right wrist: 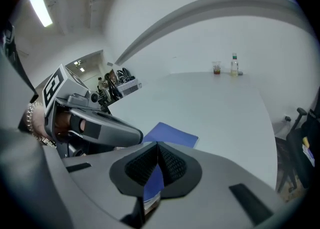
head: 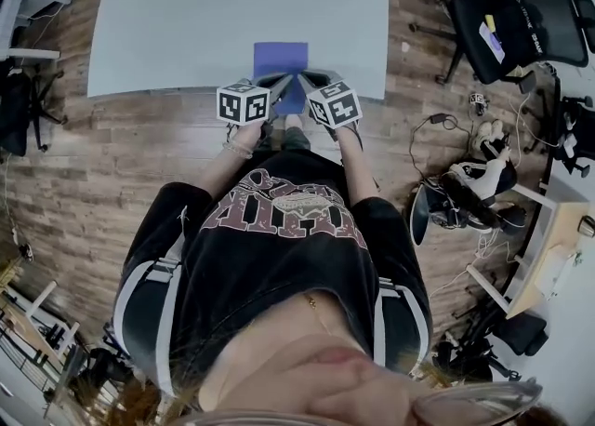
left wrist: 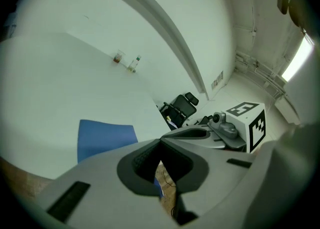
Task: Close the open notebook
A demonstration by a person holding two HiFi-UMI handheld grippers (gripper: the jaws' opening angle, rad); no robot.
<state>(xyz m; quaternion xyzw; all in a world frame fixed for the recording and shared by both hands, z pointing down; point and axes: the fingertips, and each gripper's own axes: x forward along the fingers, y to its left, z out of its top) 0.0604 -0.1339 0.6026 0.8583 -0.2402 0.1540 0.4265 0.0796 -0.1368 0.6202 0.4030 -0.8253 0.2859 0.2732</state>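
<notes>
1. Notebook. The blue notebook (head: 281, 59) is lying flat on the grey table (head: 186, 15), at the centre of the head view. Its near end is reaching the table's lower edge, where my grippers are partly covering it. Only one blue cover is showing and no open pages are visible, so I am judging it to be closed already.

2. Grippers. I am holding the left gripper (left wrist: 160, 142) clenched on nothing, with its jaws meeting at the tips. The right gripper (right wrist: 157, 146) is likewise clenched and empty. The blue showing through the gap below its pads is the notebook lying behind them, not a held item. In the head view both grippers are hovering side by side just below the notebook, at the table's lower edge, and neither appears to be touching the cover.

3. Step in hand. I am judging the closing stroke as complete and the present step as clearing the grippers from the work.

4. Next move. It calls for checking that the cover is resting fully down. It also calls for keeping both jaws clear of the near end, since a nudge there could slide the notebook off the table.
</notes>
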